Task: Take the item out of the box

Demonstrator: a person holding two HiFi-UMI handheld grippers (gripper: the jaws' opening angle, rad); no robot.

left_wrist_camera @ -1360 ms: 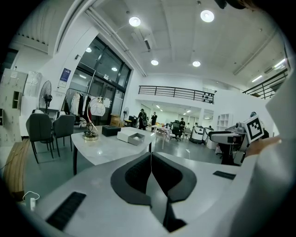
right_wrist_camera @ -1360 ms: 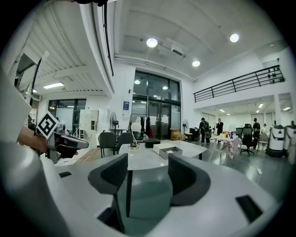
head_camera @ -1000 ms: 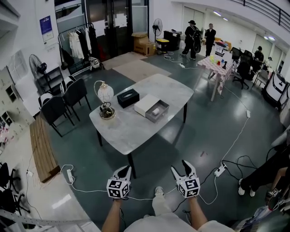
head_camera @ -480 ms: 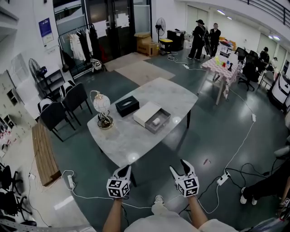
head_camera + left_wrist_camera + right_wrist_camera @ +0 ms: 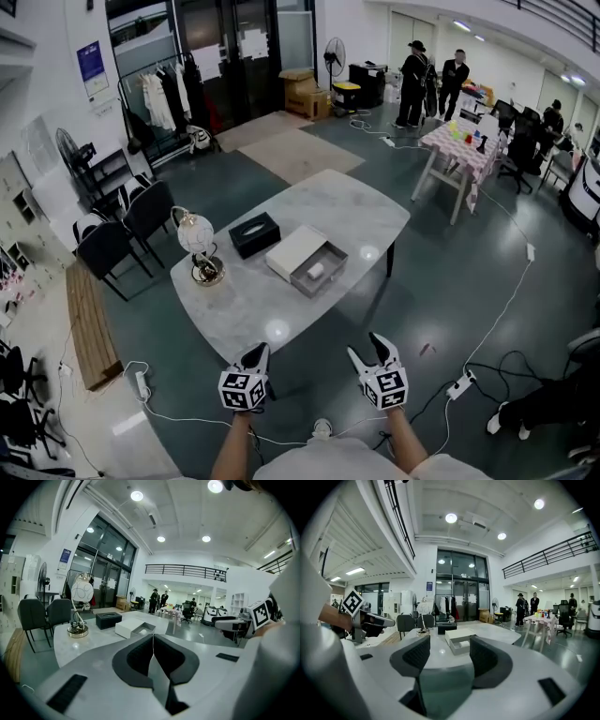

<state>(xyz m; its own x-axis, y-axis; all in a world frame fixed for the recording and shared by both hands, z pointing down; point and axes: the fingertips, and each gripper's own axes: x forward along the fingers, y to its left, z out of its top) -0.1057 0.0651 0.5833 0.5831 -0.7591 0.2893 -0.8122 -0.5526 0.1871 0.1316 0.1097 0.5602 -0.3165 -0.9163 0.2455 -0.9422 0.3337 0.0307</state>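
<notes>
An open grey box (image 5: 319, 270) sits on the marble table (image 5: 281, 309), and a small white item (image 5: 316, 271) lies inside it. Its white lid (image 5: 292, 250) rests against the box's far-left side. Both grippers hover short of the table's near edge, well away from the box. My left gripper (image 5: 255, 353) has its jaws pressed together on nothing. My right gripper (image 5: 368, 347) is open and empty. The left gripper view shows the box (image 5: 143, 628) beyond the left gripper (image 5: 153, 637). The right gripper view shows the box (image 5: 462, 644) between the jaws of the right gripper (image 5: 450, 649).
A black tissue box (image 5: 254, 234) and a globe lamp (image 5: 197, 246) stand on the table left of the box. Black chairs (image 5: 122, 234) are at the left. Cables and a power strip (image 5: 142, 383) lie on the floor near my feet. People (image 5: 417, 71) stand far off by another table (image 5: 459, 145).
The table and box have come nearer and lower in the head view as I step toward them. Both grippers keep their pose, left shut and right open.
</notes>
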